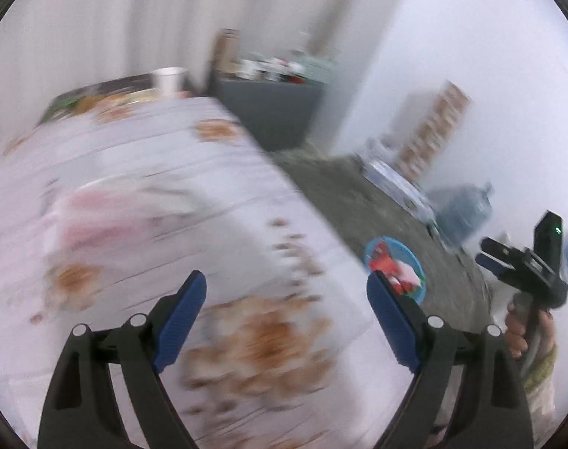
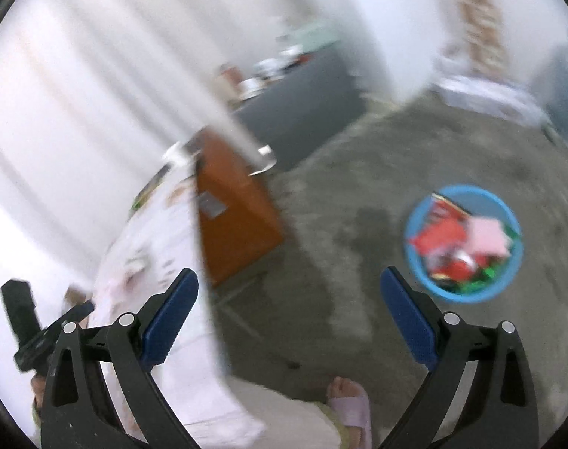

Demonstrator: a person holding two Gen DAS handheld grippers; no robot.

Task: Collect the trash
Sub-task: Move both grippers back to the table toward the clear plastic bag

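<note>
Both views are badly smeared, so you are getting only the coarse layout here. Your left hand-held gripper (image 1: pixel 285 292) is hanging over the bench (image 1: pixel 141 194), its blue pads spread wide with nothing between them. Your right hand-held gripper (image 2: pixel 289 290) is standing just as wide and just as empty, pointing down at the floor (image 2: pixel 358 172) beside the bench.

The landmark to steer by is the blue basin (image 2: pixel 462 243), which is sitting on the floor well apart from the bench. It is holding the trash (image 2: pixel 456 239) already gathered: red and pink wrappers with a bit of green (too blurred to tell piece from piece). From the left wrist the same basin is showing just past the bench edge, close to the right fingertip in the picture.

On the bench, away from the basin, a pale pink crumpled thing (image 1: pixel 108 217) is lying on the flowered cloth; what it is cannot be told. A white cup (image 1: pixel 168 79) is standing at the far end. Your slippered foot (image 2: pixel 349 400) is planted on the floor, nearer you than the basin.
</note>
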